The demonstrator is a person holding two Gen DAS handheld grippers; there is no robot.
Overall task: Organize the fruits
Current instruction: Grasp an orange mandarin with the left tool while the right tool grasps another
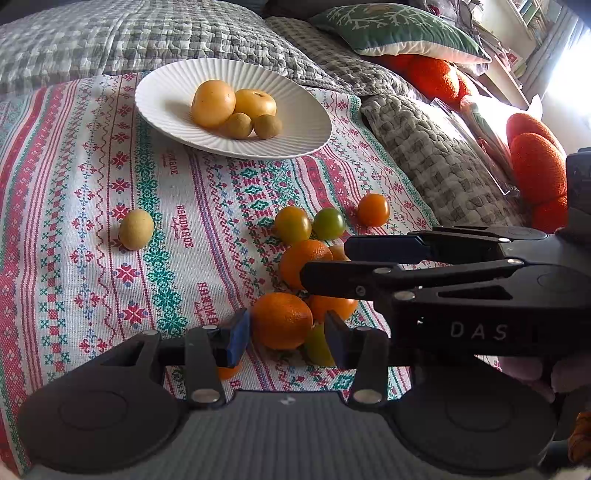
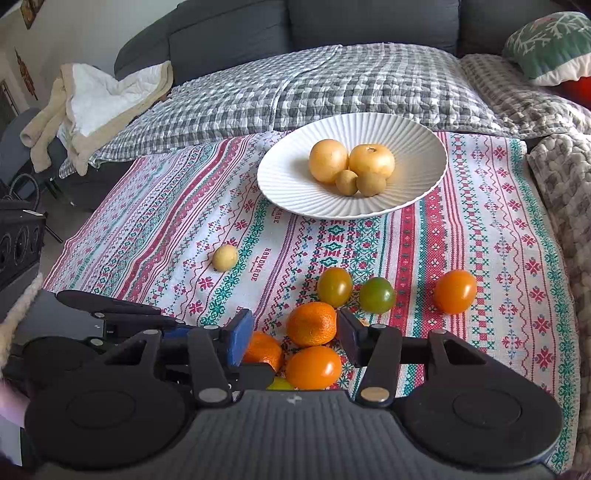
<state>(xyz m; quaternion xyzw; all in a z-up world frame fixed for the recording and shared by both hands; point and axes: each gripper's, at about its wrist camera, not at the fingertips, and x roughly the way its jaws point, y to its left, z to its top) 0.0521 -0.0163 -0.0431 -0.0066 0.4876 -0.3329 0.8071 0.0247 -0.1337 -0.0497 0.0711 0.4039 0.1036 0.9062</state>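
Observation:
A white ribbed plate [image 1: 162,92] [image 2: 280,181] holds two yellow fruits and two small tan ones. A small tan fruit [image 1: 136,229] [image 2: 225,257] lies alone on the patterned cloth. A cluster of mandarins and tomatoes lies near me. My left gripper [image 1: 286,332] is open, its pads on either side of a mandarin [image 1: 281,320]. My right gripper [image 2: 293,334] is open around another mandarin [image 2: 311,324], above an orange tomato [image 2: 313,367]. In the left wrist view the right gripper [image 1: 325,262] reaches in from the right over the cluster.
Green-orange tomatoes [image 2: 334,287] [image 2: 377,295] and an orange tomato [image 2: 454,291] lie past the cluster. The cloth [image 2: 480,229] lies on a checked quilt [image 2: 314,85] on a sofa. A green cushion [image 1: 395,29] and orange cushions [image 1: 535,173] are at the right.

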